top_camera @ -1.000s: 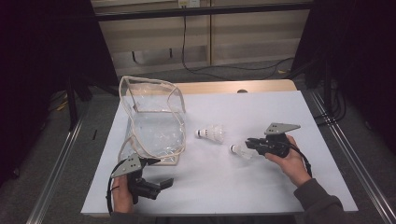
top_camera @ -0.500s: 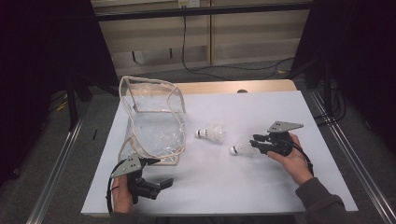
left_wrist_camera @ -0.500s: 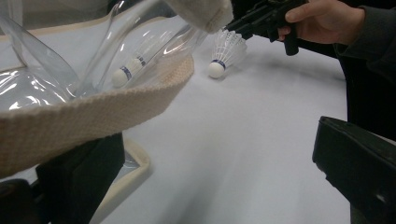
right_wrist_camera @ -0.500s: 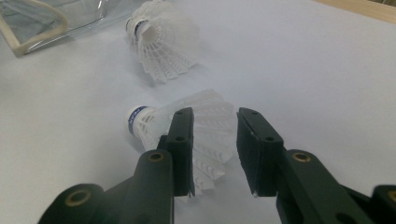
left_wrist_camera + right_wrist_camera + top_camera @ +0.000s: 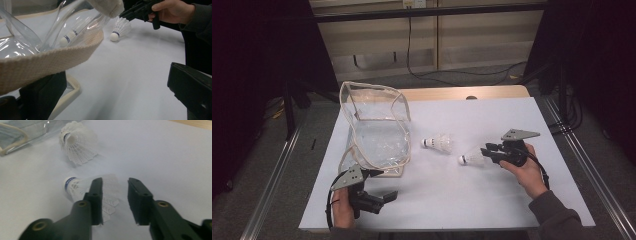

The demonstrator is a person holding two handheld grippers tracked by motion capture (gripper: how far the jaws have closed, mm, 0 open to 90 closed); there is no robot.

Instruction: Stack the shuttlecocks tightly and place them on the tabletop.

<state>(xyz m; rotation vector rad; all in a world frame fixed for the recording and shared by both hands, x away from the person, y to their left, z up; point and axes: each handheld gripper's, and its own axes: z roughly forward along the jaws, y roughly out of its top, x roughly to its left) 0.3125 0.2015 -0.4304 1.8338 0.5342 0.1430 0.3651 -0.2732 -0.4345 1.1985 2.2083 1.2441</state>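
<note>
Shuttlecocks going into the clear bag

Right gripper, jaws narrow and just closing, straddles the near shuttlecock's skirt; left gripper, open, at the bag's six o'clock.

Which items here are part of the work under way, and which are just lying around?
In the job:
- nearer shuttlecock, at the right gripper
- other shuttlecock
- clear bag, its strap by the left gripper

Lying about:
- cables on the floor
</note>
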